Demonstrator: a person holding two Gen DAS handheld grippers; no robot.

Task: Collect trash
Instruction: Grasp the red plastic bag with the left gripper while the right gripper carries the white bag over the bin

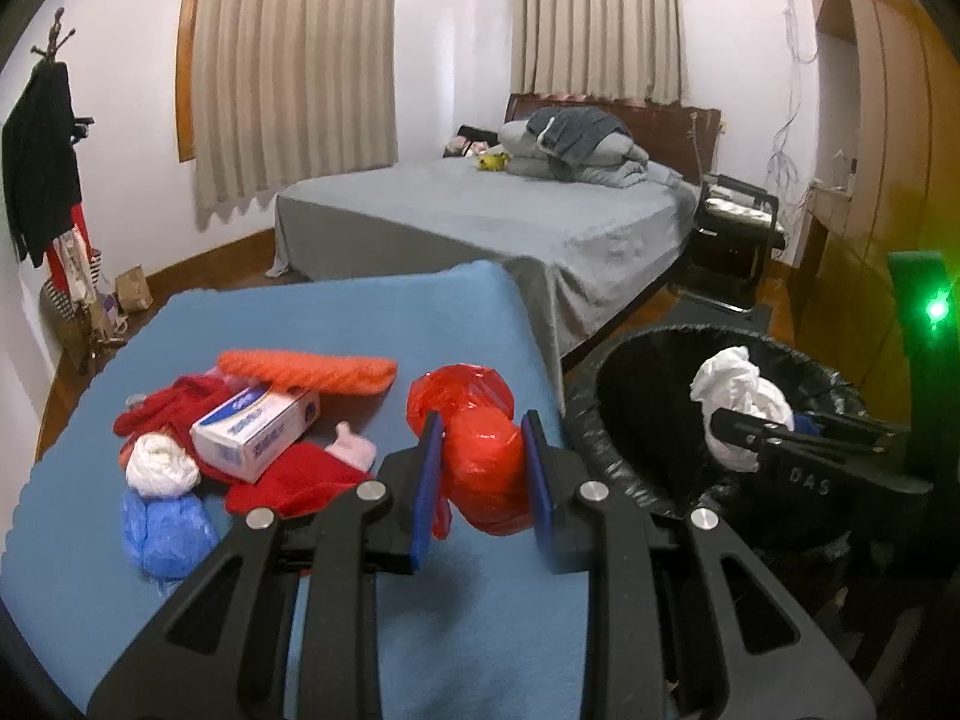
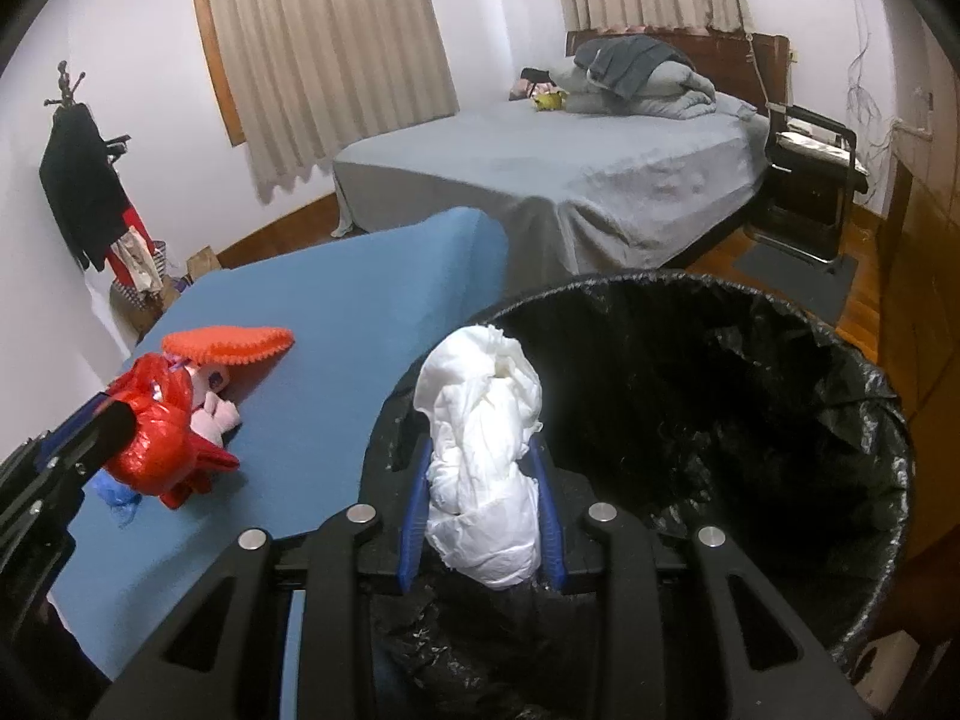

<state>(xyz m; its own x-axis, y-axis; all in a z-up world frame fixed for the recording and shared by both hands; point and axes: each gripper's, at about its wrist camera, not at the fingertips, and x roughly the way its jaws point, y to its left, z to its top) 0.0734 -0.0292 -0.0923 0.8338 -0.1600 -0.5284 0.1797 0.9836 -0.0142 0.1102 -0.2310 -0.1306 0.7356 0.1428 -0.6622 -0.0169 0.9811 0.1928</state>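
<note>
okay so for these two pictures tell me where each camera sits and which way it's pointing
Left wrist: sits on the left gripper, facing across the blue table toward the bed; its own fingers clamp a red plastic bag, and the right gripper shows at right.
Right wrist: sits on the right gripper, over the black-lined trash bin; its own fingers hold a white crumpled wad, and the left gripper shows at far left.
Shared: table, bin, bed, both bundles.

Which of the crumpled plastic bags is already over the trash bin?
The white bag, held in the right gripper above the black-lined bin. The red bag sits in the left gripper, over the blue table.
</note>
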